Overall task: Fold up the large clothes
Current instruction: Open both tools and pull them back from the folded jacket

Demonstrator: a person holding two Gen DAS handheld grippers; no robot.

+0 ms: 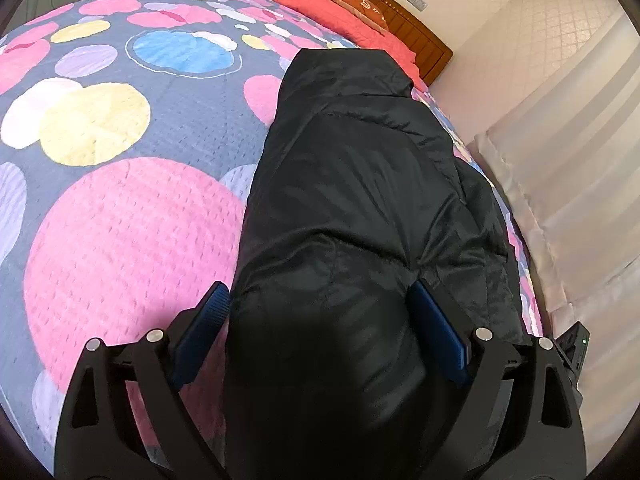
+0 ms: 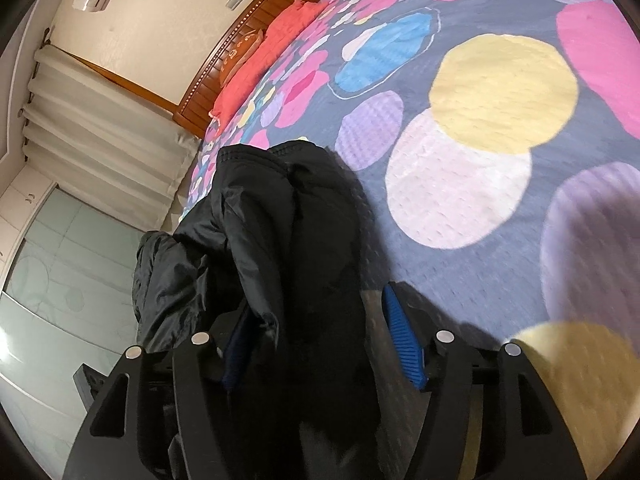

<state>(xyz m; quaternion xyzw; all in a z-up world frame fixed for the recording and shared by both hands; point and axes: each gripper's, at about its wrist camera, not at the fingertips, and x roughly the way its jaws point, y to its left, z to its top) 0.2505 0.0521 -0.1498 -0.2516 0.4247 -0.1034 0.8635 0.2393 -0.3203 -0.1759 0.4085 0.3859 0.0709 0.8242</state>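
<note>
Lengthwise, black jacket [image 1: 352,200] points toward headboard [image 1: 404,28].

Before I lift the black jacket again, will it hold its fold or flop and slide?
The jacket will likely flop: it sags in soft puffy folds on the bedspread. Its shiny shell looks slippery, so layers may slide apart. Probably light for its bulk.

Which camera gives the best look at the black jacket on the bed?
The left wrist view: the black jacket lies lengthwise across the frame, mostly unobstructed. The right wrist view shows the jacket bunched, blurred and partly hanging over the bed's edge.
</note>
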